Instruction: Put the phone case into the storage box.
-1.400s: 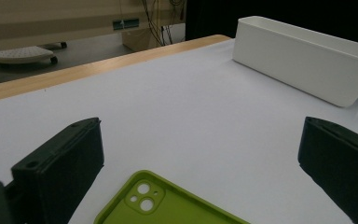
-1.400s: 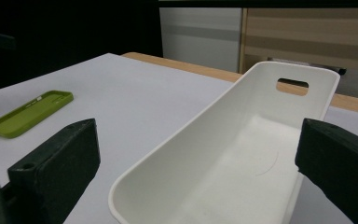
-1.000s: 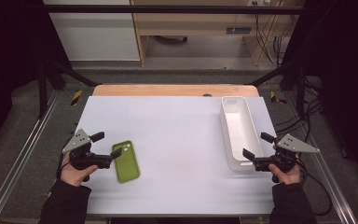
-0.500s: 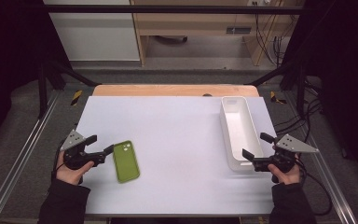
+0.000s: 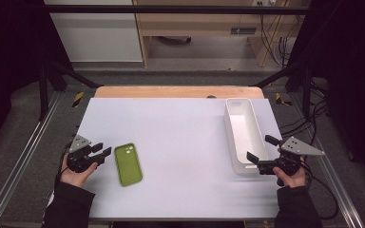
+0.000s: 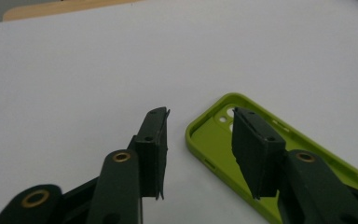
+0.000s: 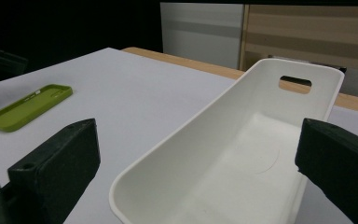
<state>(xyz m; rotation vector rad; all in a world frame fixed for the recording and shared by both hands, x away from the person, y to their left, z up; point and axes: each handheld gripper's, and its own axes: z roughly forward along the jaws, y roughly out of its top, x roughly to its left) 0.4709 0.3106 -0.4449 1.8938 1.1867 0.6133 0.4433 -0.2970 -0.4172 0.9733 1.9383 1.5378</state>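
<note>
A green phone case (image 5: pixel 128 164) is seen lying flat on the white table (image 5: pixel 180 142), open side up, near the front left. The left gripper (image 5: pixel 103 154) is held low just to the left of the case. In the left gripper view its jaws have just been closing and are left partly spread: one pad (image 6: pixel 154 140) stands over bare table beside the case (image 6: pixel 214 140), the other over the case's hollow, so that the case's near long edge lies between them. No pad is seen pressing on that edge. The right gripper (image 5: pixel 261 153) is held wide open at the near end of the white tray (image 5: pixel 233 137), with the tray's end (image 7: pixel 205 158) framed between the jaws but not pinched.
</note>
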